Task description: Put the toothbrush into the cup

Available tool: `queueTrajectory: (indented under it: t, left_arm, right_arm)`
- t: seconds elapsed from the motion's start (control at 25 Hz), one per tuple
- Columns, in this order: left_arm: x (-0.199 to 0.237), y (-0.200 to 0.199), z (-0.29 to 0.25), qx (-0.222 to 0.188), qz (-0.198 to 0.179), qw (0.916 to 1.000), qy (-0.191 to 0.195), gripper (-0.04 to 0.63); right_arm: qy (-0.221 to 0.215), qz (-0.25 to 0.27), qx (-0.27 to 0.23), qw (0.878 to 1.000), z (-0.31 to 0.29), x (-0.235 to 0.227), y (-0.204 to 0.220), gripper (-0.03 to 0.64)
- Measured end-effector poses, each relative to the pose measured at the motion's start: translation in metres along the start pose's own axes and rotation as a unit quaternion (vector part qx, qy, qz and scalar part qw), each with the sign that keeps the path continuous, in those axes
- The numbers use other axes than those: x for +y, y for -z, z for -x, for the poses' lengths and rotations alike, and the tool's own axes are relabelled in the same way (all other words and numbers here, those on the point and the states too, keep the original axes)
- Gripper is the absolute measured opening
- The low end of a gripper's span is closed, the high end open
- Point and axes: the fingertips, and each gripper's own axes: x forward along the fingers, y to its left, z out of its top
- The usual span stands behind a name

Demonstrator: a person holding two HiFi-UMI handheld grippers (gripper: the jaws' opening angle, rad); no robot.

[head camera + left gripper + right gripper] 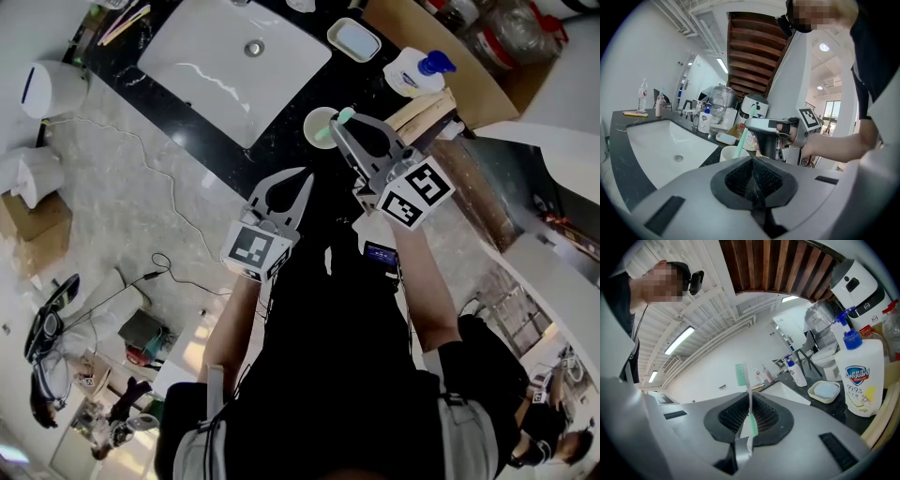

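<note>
The left tongs (302,176) hang on the near side of a white round cup (724,154) and to its left. Their grey jaws are pressed together with nothing between them. A cube with black-and-white square markers sits at their rear.

The right tongs (749,426) reach in from the near right of the cup and carry a like marker cube. Their jaws are clamped on a slim mint-green and white toothbrush (742,139). The brush stands nearly upright across the jaw tips, with its green bristle head on top. Its mint handle slants down to the mouth of the cup. The left gripper view cuts off the lower end, so how far it goes in cannot be told.

The cup stands on a black stone table (284,136), near that table's front edge. Beyond the cup lies a small white soap dish (825,391) with a pale blue bar in it. Right of the dish, and farther right of the cup, is a white pump bottle (859,380) with a blue top. Its label reads "Safeguard" and "99.9%". Left of the cup and beyond it, a white rectangular basin (234,52) is sunk into the table.
</note>
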Motion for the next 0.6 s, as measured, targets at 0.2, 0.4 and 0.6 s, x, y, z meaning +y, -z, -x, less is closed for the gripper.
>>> queueTrajectory:
  t: [0.2, 0.4, 0.6]
  left_arm:
    - [0.001, -0.001, -0.001, -0.001, 0.004, 1.0, 0.003, 0.011]
    - [0.002, -0.002, -0.002, -0.006, 0.008, 0.9999, 0.005, 0.011]
    - [0.001, -0.003, -0.002, -0.006, 0.008, 0.9999, 0.006, 0.011]
  right_arm:
    - [0.008, -0.018, 0.008, 1.0, -0.001, -0.011, 0.013, 0.031]
    - [0.02, -0.035, 0.013, 0.999, 0.0, -0.023, 0.024, 0.032]
    - [0.011, -0.065, -0.001, 0.998, -0.001, -0.03, 0.026, 0.032]
